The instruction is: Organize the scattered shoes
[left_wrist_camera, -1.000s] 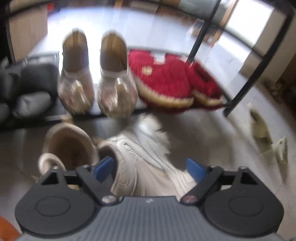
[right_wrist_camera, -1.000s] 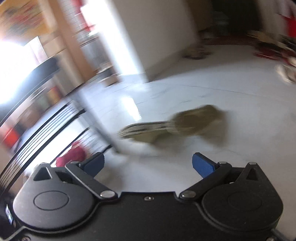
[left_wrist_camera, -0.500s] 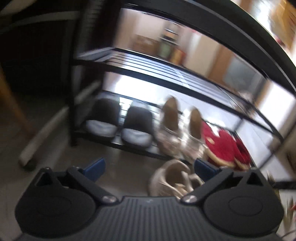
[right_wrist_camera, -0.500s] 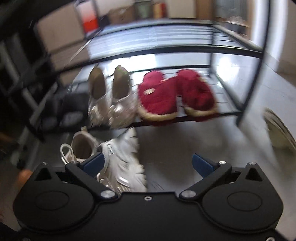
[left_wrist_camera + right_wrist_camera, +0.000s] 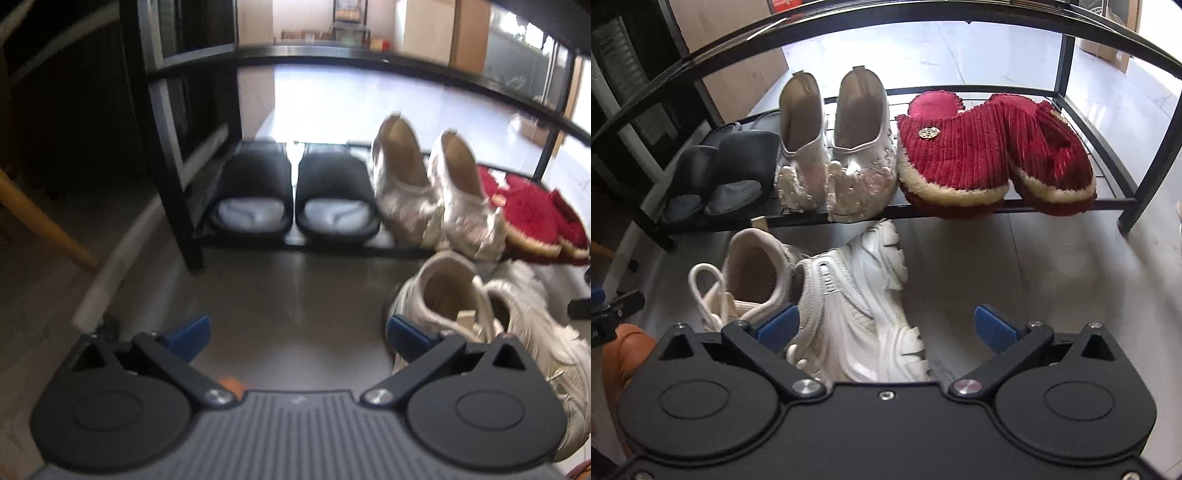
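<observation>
Two white sneakers lie on the floor in front of a black shoe rack [image 5: 997, 208]: one upright [image 5: 753, 273], one on its side [image 5: 864, 295]. They also show in the left wrist view [image 5: 454, 295]. On the rack's bottom shelf stand black slides [image 5: 295, 192] [image 5: 720, 173], silver flats [image 5: 436, 195] [image 5: 834, 158] and red slippers [image 5: 990, 155] [image 5: 532, 218]. My right gripper [image 5: 884, 328] is open and empty, just above the tipped sneaker. My left gripper [image 5: 297, 336] is open and empty over bare floor, left of the sneakers.
The rack's black post [image 5: 173, 184] stands at the left, its right leg [image 5: 1145, 177] at the right. A yellow wooden stick [image 5: 44, 225] leans at the far left. Cardboard boxes [image 5: 465, 33] stand beyond the rack.
Both views have swung and steadied on the rack. The left gripper has pulled back from the sneakers and moved left. The right gripper has turned from the open floor to above the sneakers.
</observation>
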The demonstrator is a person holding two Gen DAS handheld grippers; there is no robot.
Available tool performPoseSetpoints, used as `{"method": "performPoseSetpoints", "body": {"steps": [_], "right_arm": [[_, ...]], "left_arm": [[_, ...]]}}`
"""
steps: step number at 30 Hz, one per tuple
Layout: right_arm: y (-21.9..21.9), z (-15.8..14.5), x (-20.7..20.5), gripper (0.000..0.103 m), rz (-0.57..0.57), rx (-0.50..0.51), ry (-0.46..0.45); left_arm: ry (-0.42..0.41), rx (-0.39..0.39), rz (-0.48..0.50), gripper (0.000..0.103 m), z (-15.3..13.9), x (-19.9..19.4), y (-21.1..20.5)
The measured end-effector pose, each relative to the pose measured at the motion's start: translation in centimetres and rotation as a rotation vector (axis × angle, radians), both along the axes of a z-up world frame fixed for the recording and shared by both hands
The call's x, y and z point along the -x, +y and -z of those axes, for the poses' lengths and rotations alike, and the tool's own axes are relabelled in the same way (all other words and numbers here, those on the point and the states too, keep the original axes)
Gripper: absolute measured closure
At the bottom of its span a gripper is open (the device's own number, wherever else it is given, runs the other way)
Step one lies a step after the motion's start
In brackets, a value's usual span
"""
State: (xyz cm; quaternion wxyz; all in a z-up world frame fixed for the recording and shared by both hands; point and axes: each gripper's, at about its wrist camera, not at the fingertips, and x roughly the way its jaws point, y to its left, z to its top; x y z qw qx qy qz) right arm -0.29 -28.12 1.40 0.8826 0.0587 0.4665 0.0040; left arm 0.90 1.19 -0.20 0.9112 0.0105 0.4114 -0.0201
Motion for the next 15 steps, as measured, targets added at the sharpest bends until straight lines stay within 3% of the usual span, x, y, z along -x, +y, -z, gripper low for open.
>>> {"method": "performPoseSetpoints", "body": {"steps": [6, 12, 15], "right_arm": [[1.9, 0.2, -0.2, 0.000, -0.104, 0.095, -0.017], [1.8, 0.3, -0.1, 0.000, -0.085, 0.129, -0.021], [1.2, 0.1, 0.1, 0.000, -0.062, 0.140, -0.028]], "left_arm": [[0.007, 0.017, -0.030, 0.001, 0.1, -0.3, -0.1], [0.020, 0.012, -0.052, 0.001, -1.5, -1.0, -1.5], [-0.028, -0.009, -0.059, 0.001, -3.5, -1.1, -2.8]]}}
